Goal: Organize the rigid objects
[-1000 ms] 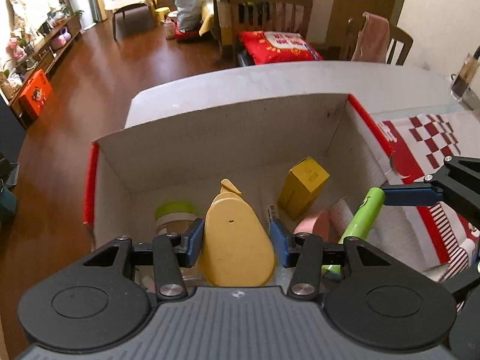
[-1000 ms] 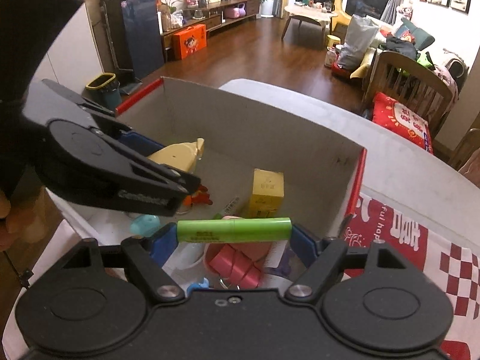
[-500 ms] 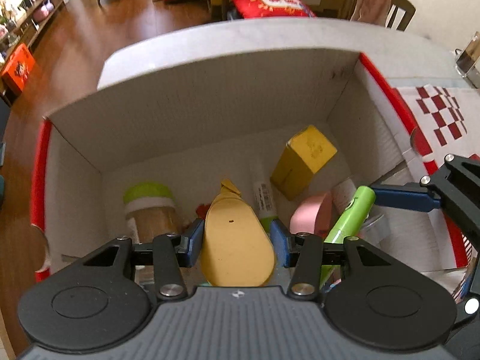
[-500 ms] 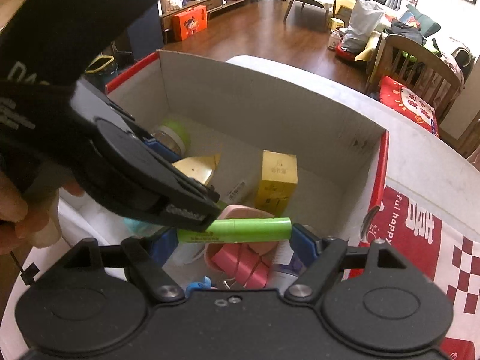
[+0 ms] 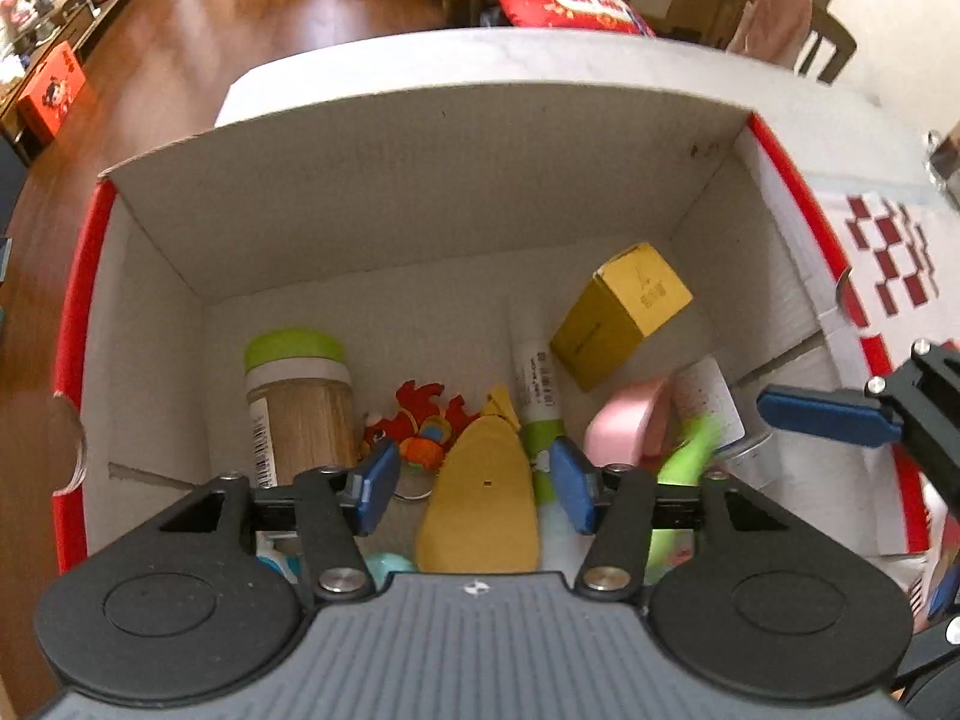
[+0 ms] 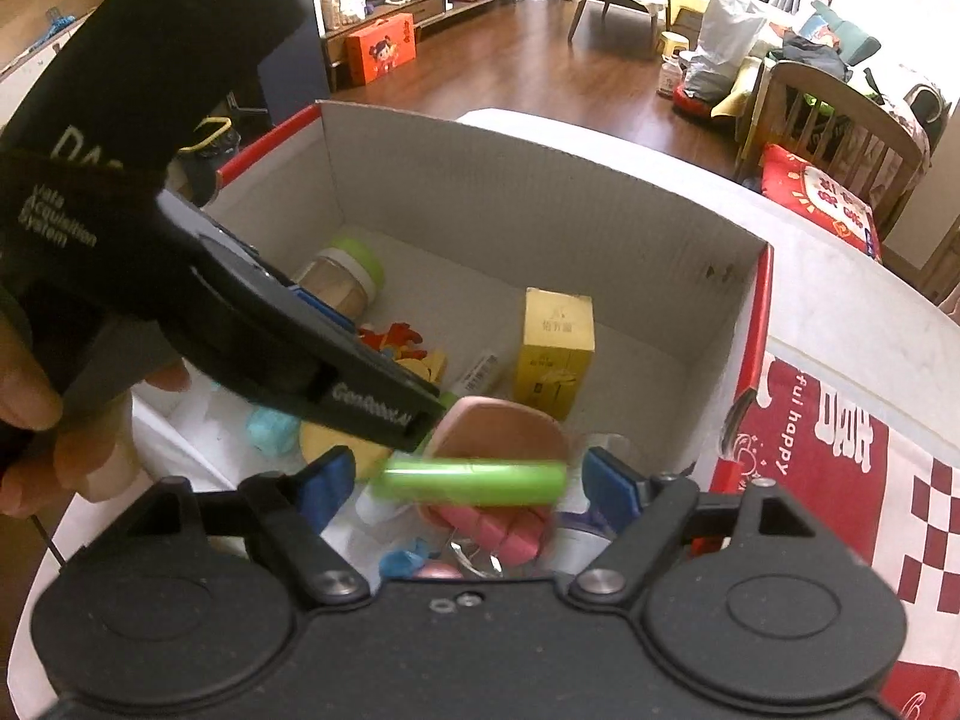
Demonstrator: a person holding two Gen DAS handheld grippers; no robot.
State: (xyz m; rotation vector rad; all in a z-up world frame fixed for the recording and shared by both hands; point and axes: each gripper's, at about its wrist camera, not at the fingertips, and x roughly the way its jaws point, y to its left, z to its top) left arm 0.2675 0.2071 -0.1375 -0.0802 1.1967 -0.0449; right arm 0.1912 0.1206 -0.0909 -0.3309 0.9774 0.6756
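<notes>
Both grippers hang over an open white cardboard box (image 5: 420, 180) with red edges. My left gripper (image 5: 474, 489) points down into it, jaws opening. A flat yellow plastic piece (image 5: 480, 510) stands between its blue pads with a gap on each side. My right gripper (image 6: 468, 483) is also opening. A green cylinder (image 6: 474, 480), blurred, lies crosswise between its pads and touches neither. In the left wrist view that cylinder (image 5: 684, 456) is a green smear near the box's right wall.
In the box lie a jar with a green lid (image 5: 297, 402), a yellow carton (image 5: 624, 312), a red toy (image 5: 420, 426), a white tube (image 5: 537, 384) and a pink object (image 5: 618, 426). A red-and-white checked cloth (image 6: 840, 450) covers the table at right. A hand (image 6: 36, 408) grips the left tool.
The left gripper sank lower into the box. Both pairs of jaws widened, so the yellow piece and the green cylinder came loose from the pads; the cylinder now blurs.
</notes>
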